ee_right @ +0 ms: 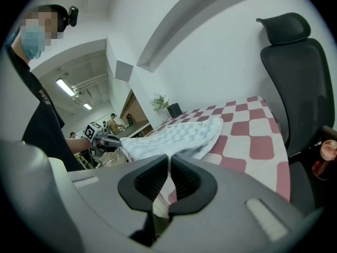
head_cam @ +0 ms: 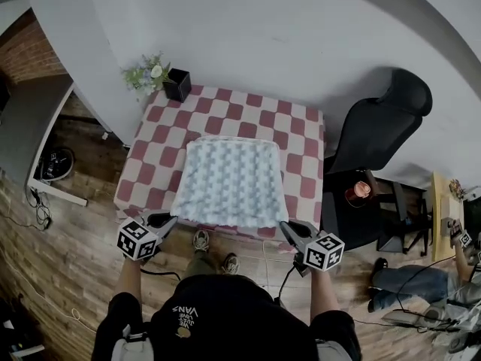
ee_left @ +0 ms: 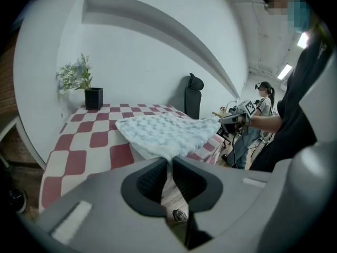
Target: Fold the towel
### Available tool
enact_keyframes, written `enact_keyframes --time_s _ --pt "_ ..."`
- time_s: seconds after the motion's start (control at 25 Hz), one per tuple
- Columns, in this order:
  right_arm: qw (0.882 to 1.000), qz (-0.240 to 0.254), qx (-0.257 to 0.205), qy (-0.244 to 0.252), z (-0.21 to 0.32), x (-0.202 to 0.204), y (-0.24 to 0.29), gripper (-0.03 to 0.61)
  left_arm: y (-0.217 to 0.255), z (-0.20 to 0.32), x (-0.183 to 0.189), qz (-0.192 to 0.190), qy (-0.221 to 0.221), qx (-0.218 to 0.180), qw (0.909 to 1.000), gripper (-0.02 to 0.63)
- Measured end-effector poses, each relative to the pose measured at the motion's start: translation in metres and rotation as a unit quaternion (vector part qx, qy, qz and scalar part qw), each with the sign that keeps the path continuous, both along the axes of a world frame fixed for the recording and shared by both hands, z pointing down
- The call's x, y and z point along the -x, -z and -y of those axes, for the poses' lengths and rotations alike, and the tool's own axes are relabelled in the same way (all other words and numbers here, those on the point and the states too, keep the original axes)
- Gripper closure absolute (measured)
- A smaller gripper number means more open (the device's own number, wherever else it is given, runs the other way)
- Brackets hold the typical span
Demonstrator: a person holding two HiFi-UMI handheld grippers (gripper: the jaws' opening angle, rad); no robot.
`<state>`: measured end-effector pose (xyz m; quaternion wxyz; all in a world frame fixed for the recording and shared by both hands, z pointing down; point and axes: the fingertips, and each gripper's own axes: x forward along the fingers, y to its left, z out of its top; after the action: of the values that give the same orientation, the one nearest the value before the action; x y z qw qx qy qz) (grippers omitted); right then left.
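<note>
A pale blue, bubbly towel [head_cam: 229, 180] lies spread on the red-and-white checked table [head_cam: 301, 126], its near edge lifted off the table's front. My left gripper [head_cam: 167, 221] is shut on the towel's near left corner, and in the left gripper view the cloth [ee_left: 163, 130] runs down into the closed jaws of that gripper [ee_left: 169, 165]. At the near right corner my right gripper [head_cam: 288, 230] is likewise shut on the fabric. The right gripper view shows the towel [ee_right: 179, 136] pinched between that gripper's [ee_right: 168, 162] jaws.
A black pot with a plant [head_cam: 177, 83] stands at the table's far left corner. A black office chair [head_cam: 376, 138] sits close to the table's right side, with a red cup [head_cam: 361, 192] beside it. Another person [head_cam: 406, 280] sits on the floor at the right.
</note>
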<state>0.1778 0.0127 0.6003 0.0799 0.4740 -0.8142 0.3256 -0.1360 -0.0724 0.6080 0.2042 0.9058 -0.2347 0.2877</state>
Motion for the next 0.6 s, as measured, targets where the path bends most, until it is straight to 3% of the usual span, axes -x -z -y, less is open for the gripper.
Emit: enact_keyframes --time_s 0.36,0.6 --pt "0.999 0.019 -0.022 0.023 -0.047 0.003 0.023 0.555 0.022 -0.059 0.012 -0.002 0.014 -0.014 0.9998 0.578" --pt "0.999 0.019 -0.035 0.014 -0.034 -0.002 0.023 0.555 0.020 -0.048 0.009 -0.001 0.028 -0.031 0.9991 0.581"
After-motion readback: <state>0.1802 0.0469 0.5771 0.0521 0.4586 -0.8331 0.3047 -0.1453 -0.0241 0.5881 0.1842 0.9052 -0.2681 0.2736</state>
